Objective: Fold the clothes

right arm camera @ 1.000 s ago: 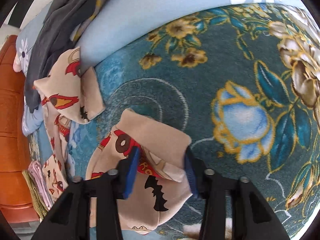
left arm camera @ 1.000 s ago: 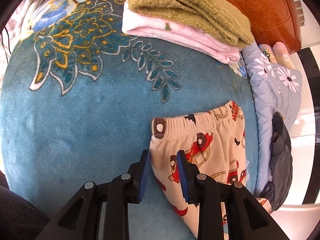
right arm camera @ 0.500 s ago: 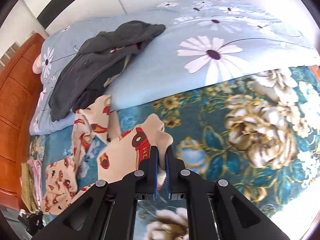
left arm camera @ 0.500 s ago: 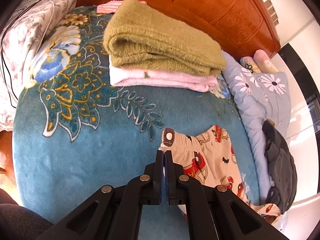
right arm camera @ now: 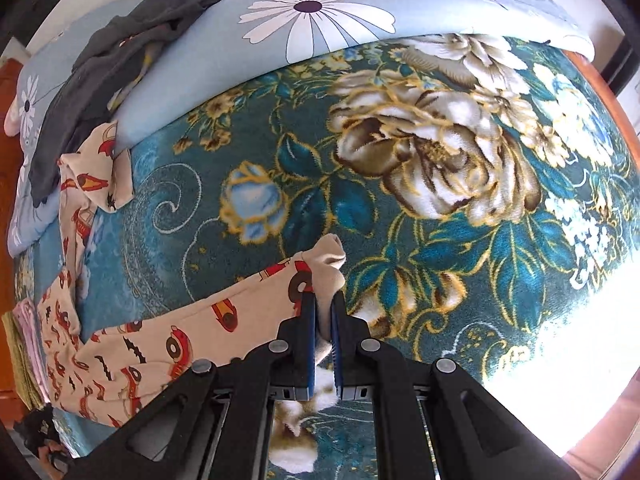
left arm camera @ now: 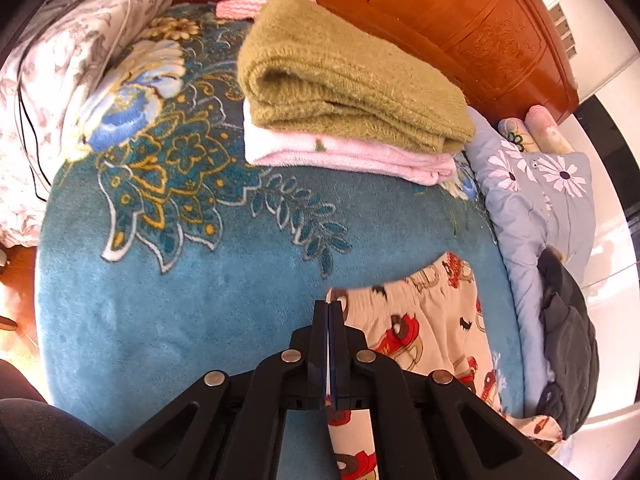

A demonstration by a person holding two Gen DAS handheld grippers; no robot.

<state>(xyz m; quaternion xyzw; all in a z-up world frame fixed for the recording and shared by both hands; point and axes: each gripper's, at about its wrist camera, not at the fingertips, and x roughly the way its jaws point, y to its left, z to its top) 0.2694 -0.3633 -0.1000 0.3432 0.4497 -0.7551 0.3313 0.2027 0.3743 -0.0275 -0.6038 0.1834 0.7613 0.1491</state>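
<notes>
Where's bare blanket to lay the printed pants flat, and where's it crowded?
Free: teal blanket between folded stack and pants, plus the floral stretch beyond the right gripper. Crowded: the headboard end with the stack, and the blue quilt edge under dark clothing.

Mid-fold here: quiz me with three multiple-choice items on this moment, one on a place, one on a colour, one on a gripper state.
1. Where does the olive sweater lie?
A. on the pink garment
B. on the floor
C. under the pajama pants

2. What is the main colour of the blanket?
A. red
B. teal
C. white

3. How is the right gripper?
A. wide open
B. out of view
C. shut on the pants' leg end

Key: A, it tops the folded stack; B, teal with flowers; C, cloth sits pinched between the blue pads.
</notes>
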